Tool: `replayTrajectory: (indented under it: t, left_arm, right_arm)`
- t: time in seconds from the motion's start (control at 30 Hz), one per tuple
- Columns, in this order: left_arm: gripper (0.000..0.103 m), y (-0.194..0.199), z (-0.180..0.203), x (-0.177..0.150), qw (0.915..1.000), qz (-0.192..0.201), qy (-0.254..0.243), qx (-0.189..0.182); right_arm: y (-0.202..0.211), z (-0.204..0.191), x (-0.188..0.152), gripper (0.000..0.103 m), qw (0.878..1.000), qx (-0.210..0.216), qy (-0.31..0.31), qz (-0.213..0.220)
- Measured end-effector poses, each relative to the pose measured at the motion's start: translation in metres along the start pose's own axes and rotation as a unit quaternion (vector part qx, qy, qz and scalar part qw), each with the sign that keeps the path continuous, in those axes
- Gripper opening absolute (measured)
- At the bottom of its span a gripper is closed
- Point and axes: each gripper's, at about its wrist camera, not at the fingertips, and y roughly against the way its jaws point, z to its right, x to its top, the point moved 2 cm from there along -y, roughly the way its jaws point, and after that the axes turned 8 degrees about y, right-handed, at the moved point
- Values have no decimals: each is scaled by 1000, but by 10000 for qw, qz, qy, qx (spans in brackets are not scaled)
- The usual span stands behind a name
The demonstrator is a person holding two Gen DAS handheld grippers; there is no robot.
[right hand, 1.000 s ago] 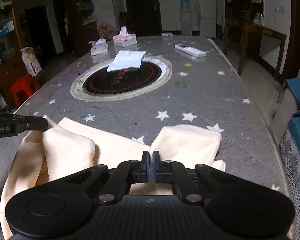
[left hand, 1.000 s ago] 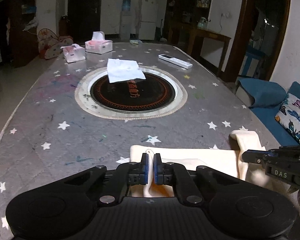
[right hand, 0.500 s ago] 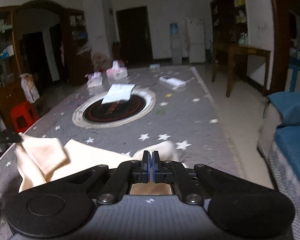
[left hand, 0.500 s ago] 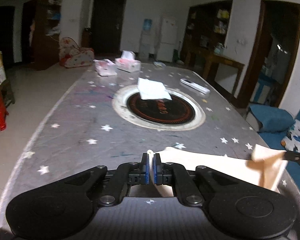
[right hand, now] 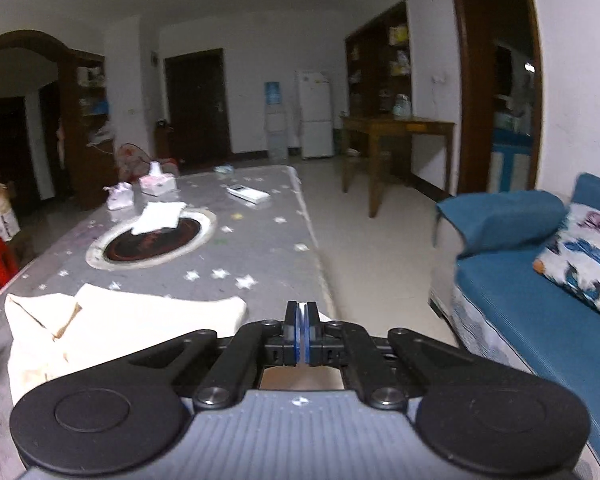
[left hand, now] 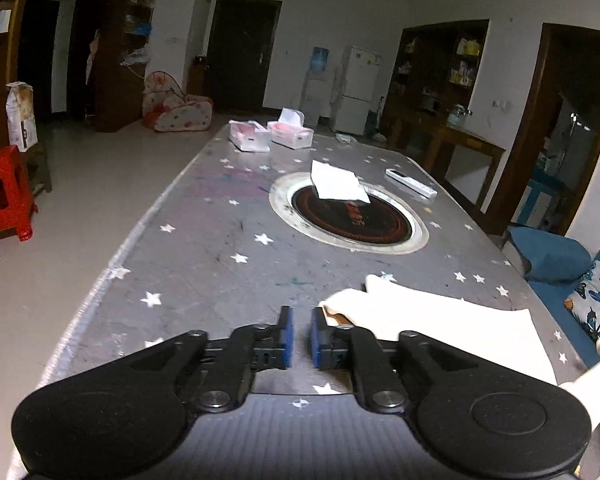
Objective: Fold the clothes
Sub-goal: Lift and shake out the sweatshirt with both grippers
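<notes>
On the near end of the long table (left hand: 204,264), over its grey, star-printed and scuffed cover, a cream garment (left hand: 440,320) lies in soft flat layers, one corner doubled back into a rounded fold. Left gripper (left hand: 300,338) hangs just left of that fold, blue pads parted with a narrow gap, nothing between them; the right-hand pad sits against the cloth edge, contact uncertain. Right gripper (right hand: 301,334) is at the table's right edge, pads pressed nearly together on a thin pale sliver, and cream cloth shows directly beneath the fingers, so it appears to pinch the garment (right hand: 148,316). From the right wrist view the garment spreads leftward, wrinkled, with a tan inner lining showing at an open seam. Mid-table sits a round dark hotplate (left hand: 352,216) ringed in pale metal, a white folded cloth (left hand: 338,186) across its far rim. Beyond: two pink tissue boxes (left hand: 270,136) and a slim white remote (left hand: 410,182). A blue sofa (right hand: 540,320) with ribbed upholstery stands to the right.
</notes>
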Motion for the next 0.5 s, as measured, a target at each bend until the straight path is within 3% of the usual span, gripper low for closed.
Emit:
replayTrajectory:
  t: [0.07,0.2,0.33,0.37,0.4,0.43,0.5]
  left_arm:
    - [49,-12,7,-2,10000,-87,-39,-16]
    - [61,-41,20,-6,9992,-266,-284,10]
    - [61,-74,24,-8,9983,-511,-251,149]
    - [55,-78,23,-9,9983,-546,-181,126]
    - [26,-81,21,-9,9982,-586,-115,101]
    - [12,-83,19,-9,9979,-641,-44,61]
    - [9,-79,15,-9,9980,-631,81,1]
  right_arm:
    - [-1,6,-10,1,9998,-88,-106,-139]
    - [-5,16,-26,1,9988,-179,-295,-359]
    - [-11,17,-36,1,9982,-164,-376,-443]
    - [-13,17,-37,1,9981,-163,-380,-455]
    - [-15,17,-38,1,9980,-162,-384,-467]
    - [-16,17,-39,1,9980,-166,-383,-474]
    - [-15,18,-41,1,9980,-190,-375,-463]
